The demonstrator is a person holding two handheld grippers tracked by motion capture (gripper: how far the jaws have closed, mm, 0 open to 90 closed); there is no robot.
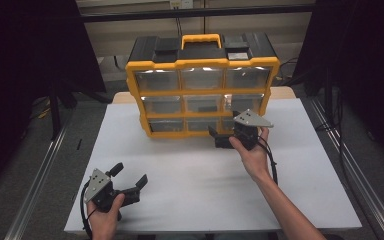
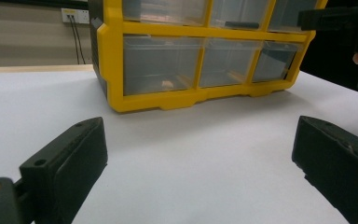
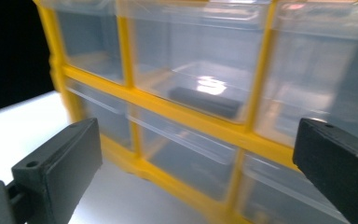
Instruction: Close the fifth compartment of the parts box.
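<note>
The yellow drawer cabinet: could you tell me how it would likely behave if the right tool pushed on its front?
The cabinet stands on a wide base on the smooth white table, so it would probably slide rather than tip. Its frame looks like stiff plastic. The clear drawers look mostly empty, so it is likely light for its size and may skid easily.

Each bare forearm ends in a black gripper: left gripper, right gripper. Each carries 2 blocky black jaws with a small screw hole, a grey 3-cornered plate and a trailing black cable.
</note>
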